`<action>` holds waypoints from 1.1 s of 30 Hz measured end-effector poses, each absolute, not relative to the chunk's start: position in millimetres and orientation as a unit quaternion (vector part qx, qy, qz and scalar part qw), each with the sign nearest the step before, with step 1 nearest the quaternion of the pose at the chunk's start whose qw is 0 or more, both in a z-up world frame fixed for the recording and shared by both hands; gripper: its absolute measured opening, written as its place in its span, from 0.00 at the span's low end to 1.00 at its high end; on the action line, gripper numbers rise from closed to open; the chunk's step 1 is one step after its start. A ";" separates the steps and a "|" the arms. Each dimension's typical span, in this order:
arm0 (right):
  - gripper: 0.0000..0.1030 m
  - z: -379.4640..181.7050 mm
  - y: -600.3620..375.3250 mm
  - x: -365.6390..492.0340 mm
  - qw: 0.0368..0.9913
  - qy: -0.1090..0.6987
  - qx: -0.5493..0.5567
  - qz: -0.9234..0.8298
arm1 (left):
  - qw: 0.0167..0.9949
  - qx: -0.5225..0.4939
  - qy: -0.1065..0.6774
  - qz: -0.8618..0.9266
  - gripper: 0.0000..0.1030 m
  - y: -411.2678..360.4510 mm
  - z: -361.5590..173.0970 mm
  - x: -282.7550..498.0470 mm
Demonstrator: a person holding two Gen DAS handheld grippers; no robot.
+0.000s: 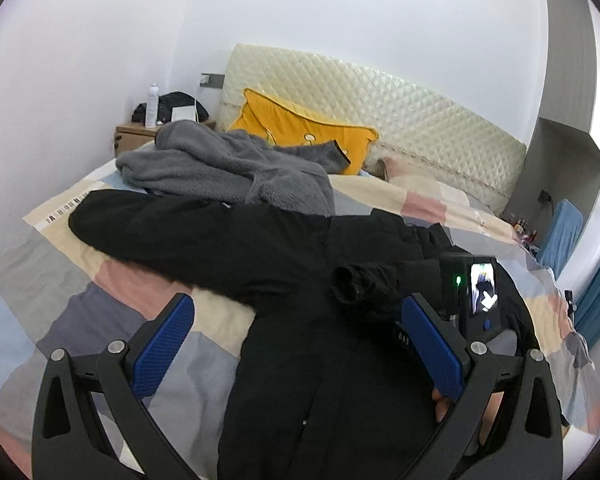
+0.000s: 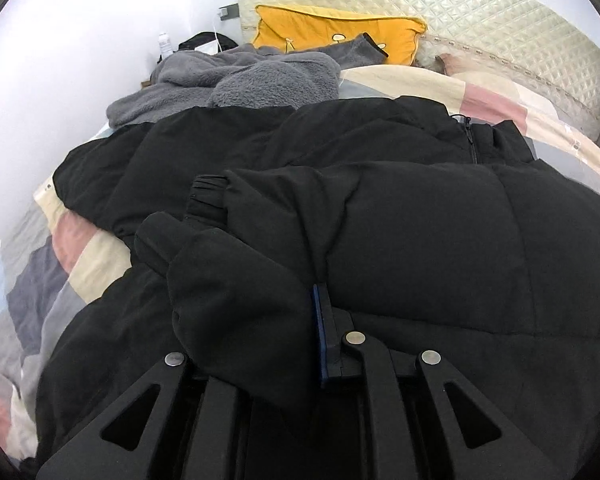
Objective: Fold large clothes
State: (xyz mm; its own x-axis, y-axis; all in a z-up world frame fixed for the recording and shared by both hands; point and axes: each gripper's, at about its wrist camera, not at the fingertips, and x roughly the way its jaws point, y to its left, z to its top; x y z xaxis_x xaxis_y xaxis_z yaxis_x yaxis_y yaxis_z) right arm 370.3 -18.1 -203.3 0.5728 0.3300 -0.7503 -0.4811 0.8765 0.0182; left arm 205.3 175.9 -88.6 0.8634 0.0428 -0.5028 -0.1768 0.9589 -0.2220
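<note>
Black padded jacket (image 1: 284, 320) spread across the patchwork bed cover (image 1: 60, 280), zip (image 2: 471, 140) toward the headboard end; one sleeve stretched out flat to the left of the left wrist view, the other sleeve (image 2: 260, 240) folded over the jacket body, its ribbed cuff (image 2: 206, 196) lying on the chest; left gripper (image 1: 296, 340) above the jacket, blue pads (image 1: 164, 344) spread wide, nothing between them; right gripper (image 2: 284, 320) closed onto a bunched fold of the folded sleeve, fabric wrapped over the left finger so only one blue pad edge (image 2: 320, 332) shows; the right gripper's body with a small lit screen (image 1: 482, 288) visible in the left wrist view, resting over the jacket; grey fleece garment (image 1: 228, 168) heaped beyond the jacket, touching its far edge; yellow cushion (image 1: 300, 124) against the quilted cream headboard (image 1: 400, 108); wooden bedside table (image 1: 134, 134) at the far left corner with a white bottle (image 1: 153, 104) standing on it.
</note>
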 end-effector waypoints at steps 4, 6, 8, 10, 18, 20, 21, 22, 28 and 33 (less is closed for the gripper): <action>0.49 -189.0 -19.3 360.6 0.875 0.393 -0.093 0.266 | 0.954 -0.130 0.263 0.050 1.00 172.7 -92.3 207.6; 0.57 -180.1 -24.8 352.1 0.875 0.382 -0.093 0.283 | 0.953 -0.133 0.269 0.045 1.00 171.2 -94.5 209.1; 0.59 -171.3 -37.3 343.1 0.875 0.373 -0.088 0.295 | 0.951 -0.136 0.275 0.040 1.00 171.3 -96.9 211.9; 0.63 -163.0 -57.4 338.2 0.881 0.364 -0.077 0.291 | 0.950 -0.137 0.279 0.037 1.00 170.1 -98.7 214.6; 0.71 -154.0 -193.9 323.3 0.921 0.339 -0.053 0.183 | 0.934 -0.150 0.325 -0.004 1.00 157.4 -108.9 246.7; 0.71 -161.1 -226.1 317.0 0.924 0.346 -0.051 0.158 | 0.934 -0.135 0.332 0.004 1.00 149.9 -112.9 251.3; 0.71 -165.7 -242.8 313.5 0.925 0.347 -0.051 0.145 | 0.934 -0.122 0.335 0.009 1.00 145.2 -115.0 252.7; 0.71 -169.5 -256.5 311.3 0.927 0.348 -0.050 0.131 | 0.934 -0.111 0.340 0.010 1.00 140.7 -117.4 254.0; 0.72 -188.6 -308.0 313.7 0.931 0.353 -0.009 0.088 | 0.923 -0.099 0.371 0.002 1.00 124.8 -131.9 270.6; 0.72 -209.4 -312.1 332.8 0.922 0.375 -0.036 0.085 | 0.916 -0.101 0.388 0.002 0.99 118.6 -146.3 277.6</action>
State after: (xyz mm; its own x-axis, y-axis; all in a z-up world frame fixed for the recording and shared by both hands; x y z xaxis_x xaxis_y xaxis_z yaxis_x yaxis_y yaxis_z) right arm 332.8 -312.1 -209.4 0.7044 0.1308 -0.6977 -0.1842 0.9829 -0.0017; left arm 277.6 118.6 -146.3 0.6996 -0.0742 -0.7107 -0.0830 0.9794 -0.1839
